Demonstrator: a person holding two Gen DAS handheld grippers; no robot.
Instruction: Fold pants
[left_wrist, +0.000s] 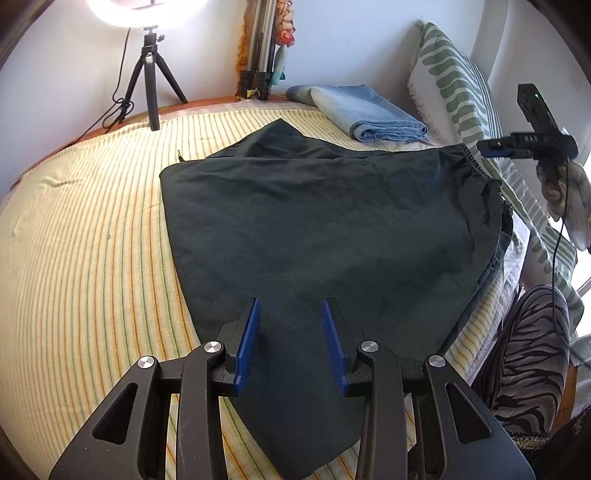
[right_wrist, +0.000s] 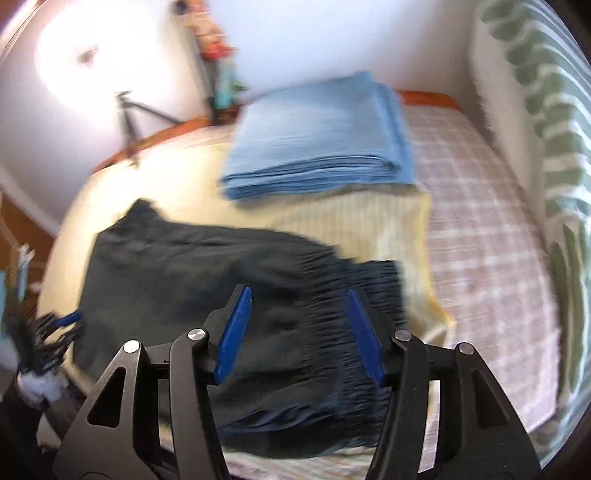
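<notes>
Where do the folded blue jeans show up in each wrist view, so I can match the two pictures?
Left wrist view: the folded blue jeans lie at upper centre-right, on the far side of the bed beyond the dark pants.
Right wrist view: the folded blue jeans sit at upper centre, larger and blurred, again beyond the dark pants.
Shared landmark: the black tripod against the white wall, upper left in both views.
</notes>
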